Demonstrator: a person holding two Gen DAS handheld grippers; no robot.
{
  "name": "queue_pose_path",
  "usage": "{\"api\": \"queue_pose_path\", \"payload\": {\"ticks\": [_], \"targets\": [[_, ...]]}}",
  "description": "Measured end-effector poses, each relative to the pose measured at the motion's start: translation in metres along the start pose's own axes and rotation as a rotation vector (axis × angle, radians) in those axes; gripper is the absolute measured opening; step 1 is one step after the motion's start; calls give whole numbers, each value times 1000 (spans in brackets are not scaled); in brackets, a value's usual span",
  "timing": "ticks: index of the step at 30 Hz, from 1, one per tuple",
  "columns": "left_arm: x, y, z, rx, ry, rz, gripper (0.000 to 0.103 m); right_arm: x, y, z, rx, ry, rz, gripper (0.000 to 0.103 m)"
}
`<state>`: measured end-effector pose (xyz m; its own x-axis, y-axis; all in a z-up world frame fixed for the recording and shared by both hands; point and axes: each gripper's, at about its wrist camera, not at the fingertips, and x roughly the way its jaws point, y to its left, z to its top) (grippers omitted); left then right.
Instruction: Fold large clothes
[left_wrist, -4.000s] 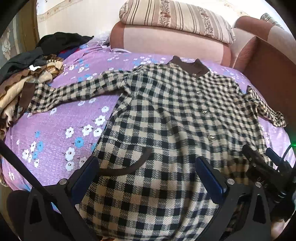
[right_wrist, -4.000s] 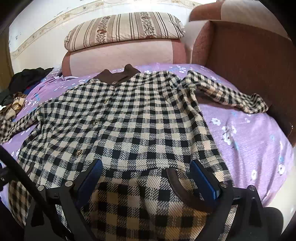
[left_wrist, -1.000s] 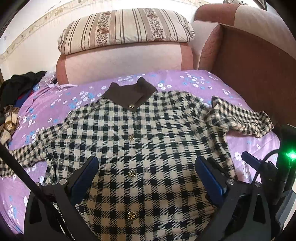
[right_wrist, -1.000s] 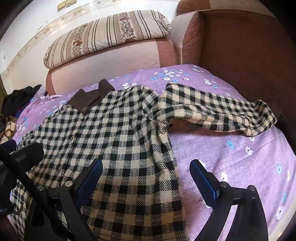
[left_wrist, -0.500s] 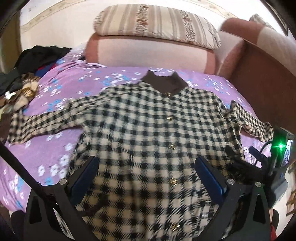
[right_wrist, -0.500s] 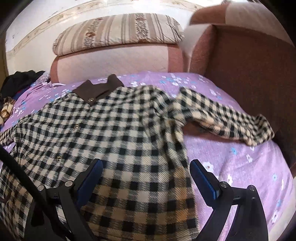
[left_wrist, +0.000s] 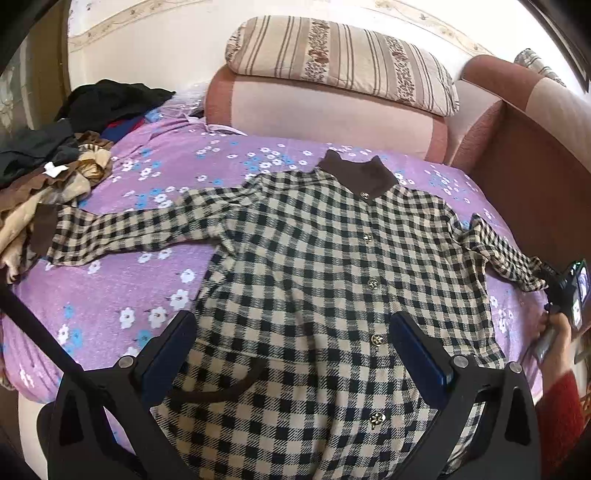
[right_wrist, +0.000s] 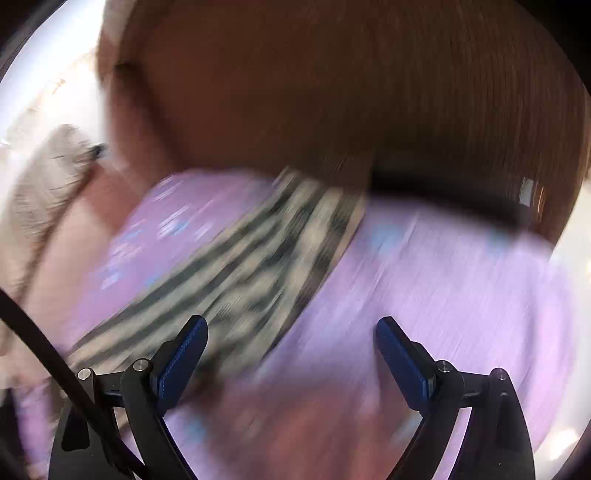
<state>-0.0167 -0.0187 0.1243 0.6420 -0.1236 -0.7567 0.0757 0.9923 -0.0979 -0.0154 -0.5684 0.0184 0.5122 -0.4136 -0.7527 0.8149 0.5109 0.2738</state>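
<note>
Coat (left_wrist: 332, 280), checked with a brown collar, lies buttoned and spread across frame centre on the purple floral sheet (left_wrist: 122, 280). Left gripper (left_wrist: 293, 354) and right gripper (right_wrist: 291, 354) both gape wide, holding nothing; right view blurred.

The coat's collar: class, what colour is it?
Dark brown, plain, unlike the checked body. The collar shows best in the left wrist view.
</note>
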Motion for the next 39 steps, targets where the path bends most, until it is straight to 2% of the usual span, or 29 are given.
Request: {"api": "queue_pose_path", "payload": {"ticks": [2,4,5,7,8,9,11,16,18,22,25,30,33,36,39], "targets": [[-5,1,0,8,-15,29,103,21,-7,15,21,19,-10,95],[-7,2,0,20,-21,62,103,27,-6,27,26,-9,17,94],[-7,3,0,22,-19,73,103,31,-7,32,35,-5,52,88],[-5,3,-1,19,-10,84,103,40,-8,42,53,11,124,62],[-3,3,-2,17,-3,82,103,43,-11,45,56,18,148,28],[-1,3,-4,17,6,79,103,47,-10,47,59,39,187,4],[3,2,-7,21,24,74,103,46,-15,51,79,48,215,4],[6,10,-15,11,36,61,103,12,-36,63,133,-80,51,4],[5,18,-18,-3,35,58,103,2,-40,68,151,-102,39,4],[5,36,-24,-44,42,52,103,-29,2,65,38,-150,81,4],[3,48,-30,-68,41,46,103,-59,70,47,-111,-165,200,4],[-2,68,-35,-106,36,49,103,-96,190,-18,-341,-86,445,4],[-6,83,-39,-137,35,55,103,-108,266,-75,-476,0,556,4],[-11,98,-43,-161,25,69,103,-118,322,-132,-614,46,605,4],[-14,109,-45,-179,20,82,103,-129,359,-194,-763,68,624,4]]}}
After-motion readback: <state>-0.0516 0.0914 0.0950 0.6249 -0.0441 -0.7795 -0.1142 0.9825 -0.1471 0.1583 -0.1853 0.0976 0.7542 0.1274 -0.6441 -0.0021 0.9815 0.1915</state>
